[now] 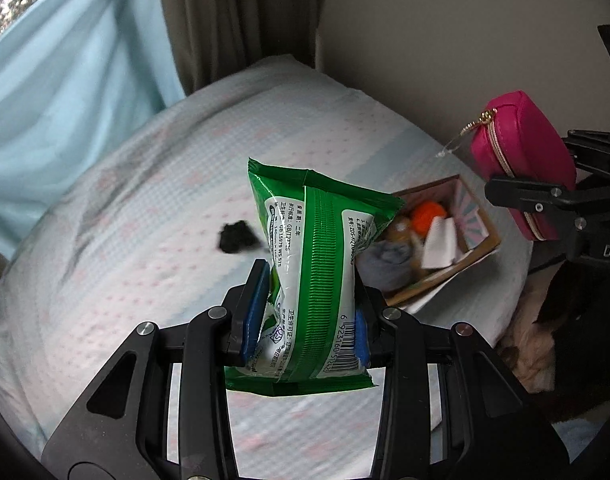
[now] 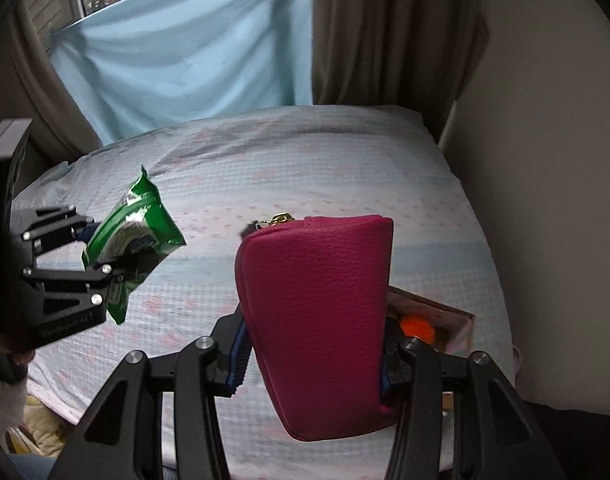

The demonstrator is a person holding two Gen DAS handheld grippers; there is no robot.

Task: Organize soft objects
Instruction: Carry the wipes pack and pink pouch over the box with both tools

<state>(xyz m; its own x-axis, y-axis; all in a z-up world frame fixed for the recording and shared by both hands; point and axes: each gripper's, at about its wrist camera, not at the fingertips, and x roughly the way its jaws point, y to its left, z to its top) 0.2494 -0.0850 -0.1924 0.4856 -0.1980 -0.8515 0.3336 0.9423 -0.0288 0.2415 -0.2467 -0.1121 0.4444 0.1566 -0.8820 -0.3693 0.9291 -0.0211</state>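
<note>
A green and white tissue pack [image 1: 317, 276] hangs above the bed, and my left gripper [image 1: 309, 312] is shut on its lower half between blue pads. The same tissue pack [image 2: 133, 236] shows at the left of the right wrist view, in the left gripper [image 2: 105, 264]. My right gripper [image 2: 313, 356] is shut on a magenta zip pouch [image 2: 317, 320], held upright in the air. That pouch [image 1: 521, 164] appears at the right of the left wrist view, pinched by the right gripper [image 1: 545, 200]. A cardboard box [image 1: 481, 216] on the bed holds an orange ball [image 1: 427, 214], grey cloth and white paper.
A small black object [image 1: 235, 236] lies on the pale patterned bedsheet [image 1: 125, 240]. Blue fabric [image 2: 177, 60] and a brown curtain [image 2: 385, 28] hang behind the bed, and a wall runs along its right side. The box corner [image 2: 453, 320] and the orange ball [image 2: 417, 326] peek out behind the pouch.
</note>
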